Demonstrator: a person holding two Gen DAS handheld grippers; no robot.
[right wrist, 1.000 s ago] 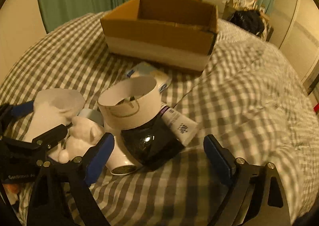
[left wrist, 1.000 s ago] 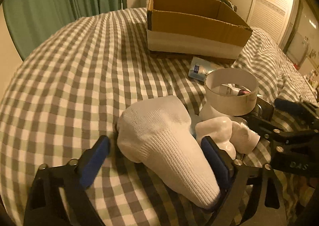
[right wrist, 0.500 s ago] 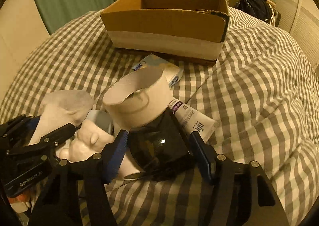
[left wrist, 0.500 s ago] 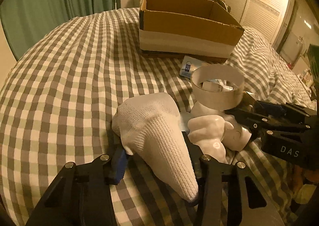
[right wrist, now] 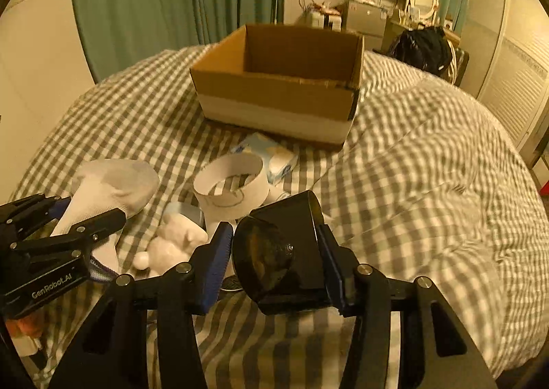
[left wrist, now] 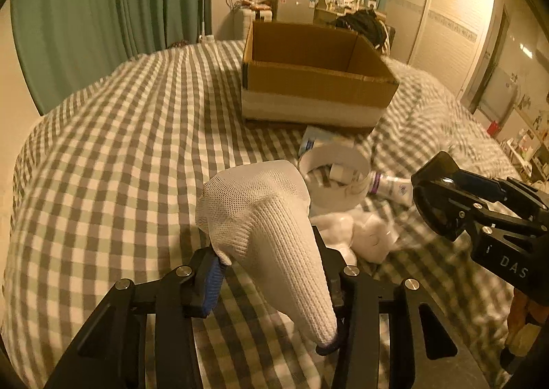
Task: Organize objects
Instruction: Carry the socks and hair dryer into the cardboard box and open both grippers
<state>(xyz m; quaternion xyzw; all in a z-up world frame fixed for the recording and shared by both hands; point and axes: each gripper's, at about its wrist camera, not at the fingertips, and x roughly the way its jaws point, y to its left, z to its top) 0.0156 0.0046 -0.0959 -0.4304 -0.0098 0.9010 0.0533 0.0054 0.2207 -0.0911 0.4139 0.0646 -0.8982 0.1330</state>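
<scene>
My left gripper (left wrist: 271,277) is shut on a white sock (left wrist: 264,227) and holds it above the checked bedspread; the sock also shows in the right wrist view (right wrist: 109,190). My right gripper (right wrist: 274,262) is shut on a black glossy object (right wrist: 281,251), lifted off the bed; it also shows in the left wrist view (left wrist: 435,197). An open cardboard box (left wrist: 315,77) stands further back on the bed, also seen in the right wrist view (right wrist: 281,80).
A white paper ring (right wrist: 233,186), a white plush toy (right wrist: 171,241), a tube (left wrist: 391,185) and a light blue packet (right wrist: 271,155) lie on the bedspread (left wrist: 120,155) in front of the box. Curtains and furniture stand behind the bed.
Both grippers closed, the left on the sock and the right on the black object, then lifted them off the bed. The paper ring stayed behind on the bed.
</scene>
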